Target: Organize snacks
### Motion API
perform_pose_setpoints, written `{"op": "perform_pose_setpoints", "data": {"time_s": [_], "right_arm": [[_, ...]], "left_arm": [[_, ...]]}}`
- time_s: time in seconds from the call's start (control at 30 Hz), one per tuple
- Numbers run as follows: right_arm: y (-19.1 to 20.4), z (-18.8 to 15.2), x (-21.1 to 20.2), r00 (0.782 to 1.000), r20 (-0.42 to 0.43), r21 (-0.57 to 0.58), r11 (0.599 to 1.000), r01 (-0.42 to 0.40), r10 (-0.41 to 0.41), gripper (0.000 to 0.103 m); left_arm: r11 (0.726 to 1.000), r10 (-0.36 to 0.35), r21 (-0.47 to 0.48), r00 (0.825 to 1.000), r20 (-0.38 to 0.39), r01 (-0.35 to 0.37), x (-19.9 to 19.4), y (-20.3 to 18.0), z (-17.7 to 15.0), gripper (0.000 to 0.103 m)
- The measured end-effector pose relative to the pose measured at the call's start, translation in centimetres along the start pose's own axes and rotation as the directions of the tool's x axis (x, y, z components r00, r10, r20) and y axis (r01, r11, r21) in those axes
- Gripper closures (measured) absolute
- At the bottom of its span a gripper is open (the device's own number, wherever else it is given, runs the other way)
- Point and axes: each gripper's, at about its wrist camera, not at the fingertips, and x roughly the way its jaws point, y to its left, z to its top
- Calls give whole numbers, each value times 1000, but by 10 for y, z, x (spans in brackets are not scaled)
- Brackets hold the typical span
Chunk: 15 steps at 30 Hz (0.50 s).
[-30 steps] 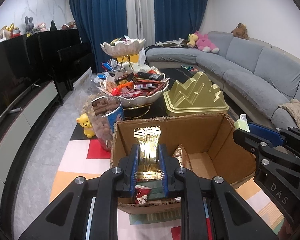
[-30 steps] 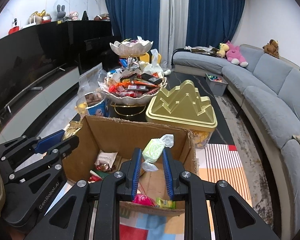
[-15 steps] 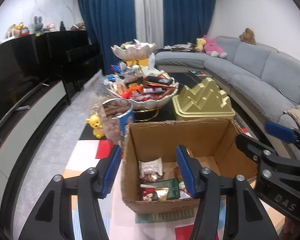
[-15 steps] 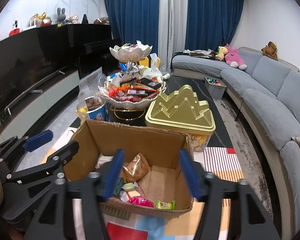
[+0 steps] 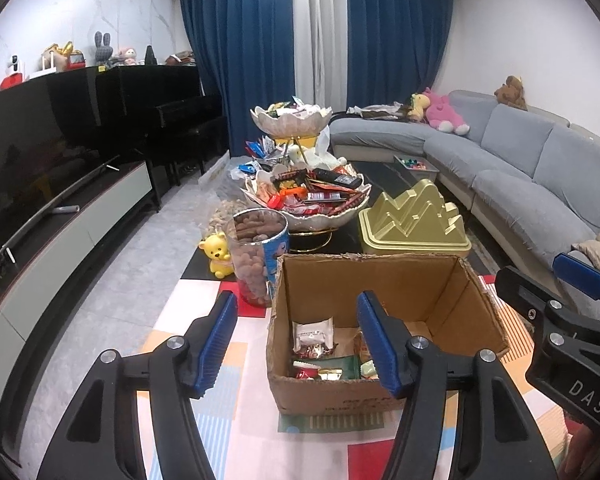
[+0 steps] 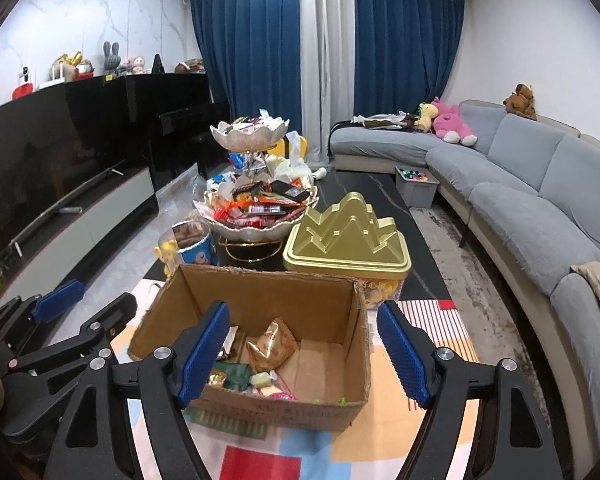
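Cardboard box [image 5: 380, 280] between left tongs [image 5: 296, 340] (empty)

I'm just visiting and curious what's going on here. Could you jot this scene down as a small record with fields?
Setting: living room, patterned table
Left gripper: open, holding nothing
Right gripper: open, holding nothing
Cardboard box: open top, wrapped snacks on its floor
Behind box: two-tier snack bowl, gold mountain-shaped tin, clear jar of brown snacks
Beside jar: yellow bear figure
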Motion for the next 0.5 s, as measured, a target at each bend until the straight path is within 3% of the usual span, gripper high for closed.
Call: {"op": "perform_pose_setpoints", "data": {"time_s": [0.5], "right_arm": [[-4,-12,-55,1000,29,30,1000,6,-7,26]], "left_arm": [[1000,1,2,1000,10,-1,-57,-2,-15,36]]}}
